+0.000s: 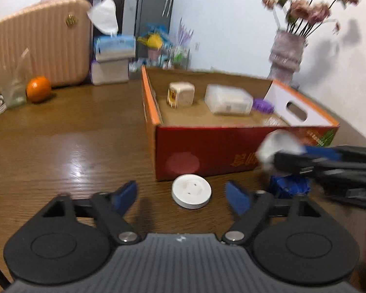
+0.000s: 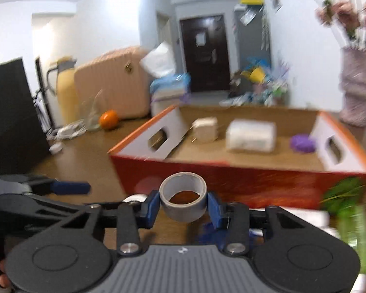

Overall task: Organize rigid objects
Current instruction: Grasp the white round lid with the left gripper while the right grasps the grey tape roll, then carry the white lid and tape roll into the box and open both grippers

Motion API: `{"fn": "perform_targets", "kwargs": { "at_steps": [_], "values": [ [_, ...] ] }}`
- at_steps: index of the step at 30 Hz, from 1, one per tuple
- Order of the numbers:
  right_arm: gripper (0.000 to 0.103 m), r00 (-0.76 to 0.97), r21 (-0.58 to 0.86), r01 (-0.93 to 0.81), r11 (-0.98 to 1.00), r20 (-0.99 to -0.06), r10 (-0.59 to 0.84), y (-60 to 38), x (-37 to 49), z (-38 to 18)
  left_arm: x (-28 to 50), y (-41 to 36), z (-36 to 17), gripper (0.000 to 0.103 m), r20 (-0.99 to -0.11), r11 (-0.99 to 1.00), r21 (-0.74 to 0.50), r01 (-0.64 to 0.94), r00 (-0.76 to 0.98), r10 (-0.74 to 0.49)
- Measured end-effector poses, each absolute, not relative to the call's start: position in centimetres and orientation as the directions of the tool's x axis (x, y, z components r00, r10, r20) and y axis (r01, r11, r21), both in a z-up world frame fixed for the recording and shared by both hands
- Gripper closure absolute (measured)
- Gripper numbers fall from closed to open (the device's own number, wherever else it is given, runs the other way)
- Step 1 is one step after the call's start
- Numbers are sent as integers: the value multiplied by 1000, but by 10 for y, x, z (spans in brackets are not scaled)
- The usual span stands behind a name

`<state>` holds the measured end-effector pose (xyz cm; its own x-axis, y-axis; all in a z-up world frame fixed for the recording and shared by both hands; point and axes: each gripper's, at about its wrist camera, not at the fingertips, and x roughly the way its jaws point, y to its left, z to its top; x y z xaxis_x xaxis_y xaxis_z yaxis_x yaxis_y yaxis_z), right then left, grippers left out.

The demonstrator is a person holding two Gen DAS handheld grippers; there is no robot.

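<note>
A red cardboard box point(image 1: 207, 153) with orange rims stands open on the wooden table. It holds a beige cube point(image 1: 181, 95), a translucent white case point(image 1: 228, 100) and a purple piece point(image 1: 263, 105). A white round disc point(image 1: 191, 191) lies on the table just in front of the box. My left gripper point(image 1: 181, 196) is open, and the disc sits between and slightly ahead of its blue pads without touching them. My right gripper point(image 2: 183, 202) is shut on a grey tape roll point(image 2: 183, 200), held upright in front of the box wall. In the left wrist view the roll point(image 1: 278, 144) is blurred.
A blue ridged object point(image 1: 288, 186) sits on the table below the right gripper. An orange point(image 1: 38, 88), a pink suitcase point(image 1: 41, 41), stacked tissue boxes point(image 1: 112, 58) and a flower vase point(image 1: 285, 53) stand behind. A green packet point(image 2: 351, 222) lies right of the box.
</note>
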<state>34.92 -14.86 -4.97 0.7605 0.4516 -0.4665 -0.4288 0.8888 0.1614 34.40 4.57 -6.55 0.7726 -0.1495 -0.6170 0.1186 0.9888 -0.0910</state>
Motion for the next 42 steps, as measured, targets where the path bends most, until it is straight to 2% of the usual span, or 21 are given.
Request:
{"fn": "perform_targets", "kwargs": {
  "at_steps": [1,4,5,12,17,29,37,42],
  "values": [
    [61,764,179,-420,890,-458,453,-157,347,-47,347,42,-68,35,-623,989,-84,120,768,-147],
    [61,791,190,-391,901,-431,434,-179,333,-41,349,32,-75,59,-621,992,-52,115,774,-123],
    [61,800,182,-380,907,-428,421,-184,328,-41,348,28,-75,63,-622,992,-33,119,775,-113],
    [61,797,193,-341,920,-459,392,-209,306,-47,315,17,-54,63,-573,997,-54,59,816,-79],
    [61,818,207,-321,924,-432,381,-218,275,-36,263,14,-33,63,-531,991,-119,56,840,-111],
    [61,857,179,-316,932,-369,361,-222,173,-7,137,9,5,63,-425,988,-128,90,895,-136],
    [61,874,169,-296,940,-348,338,-228,134,-1,108,9,13,63,-387,985,-139,102,910,-149],
    [61,882,156,-294,943,-337,331,-231,135,2,117,10,14,63,-381,985,-142,101,912,-149]
  ]
}}
